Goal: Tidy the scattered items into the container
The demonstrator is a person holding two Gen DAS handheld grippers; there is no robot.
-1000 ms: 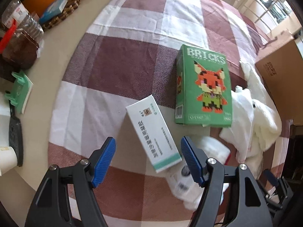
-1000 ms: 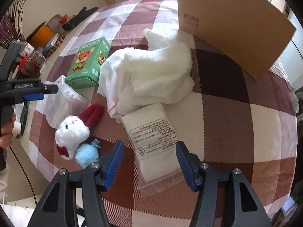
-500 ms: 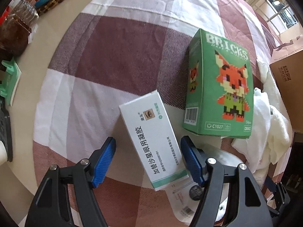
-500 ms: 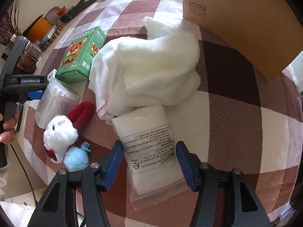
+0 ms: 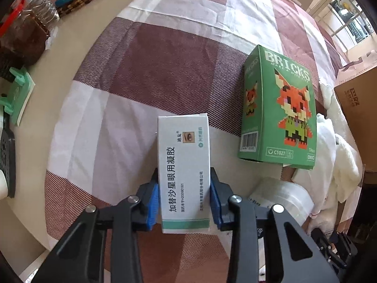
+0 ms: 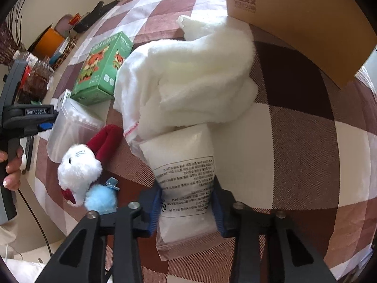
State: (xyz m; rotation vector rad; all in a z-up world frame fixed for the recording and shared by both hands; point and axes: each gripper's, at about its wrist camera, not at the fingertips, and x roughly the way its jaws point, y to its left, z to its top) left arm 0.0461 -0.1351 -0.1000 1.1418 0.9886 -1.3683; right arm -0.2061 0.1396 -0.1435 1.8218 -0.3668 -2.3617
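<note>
We've got both grippers clamped on something. Our left gripper (image 5: pixel 184 202) has its blue pads (image 5: pixel 150 206) pressed against both long sides of the white eye gel box (image 5: pixel 183 165), which points away from us over the checked tablecloth (image 5: pixel 150 70). The green BRICKS box (image 5: pixel 280 108) lies flat just to its right, with a clear plastic tub (image 5: pixel 280 200) near the bottom and a white fluffy towel (image 5: pixel 339 153) beyond it.

Our right gripper (image 6: pixel 187 204) is squeezing a clear bag of white stuff (image 6: pixel 186 172) with a printed label; its far end tucks under the towel (image 6: pixel 193 75). A white plush bunny (image 6: pixel 80 172) sits left of the bag. The cardboard box (image 6: pixel 294 16) stands behind the towel.
</note>
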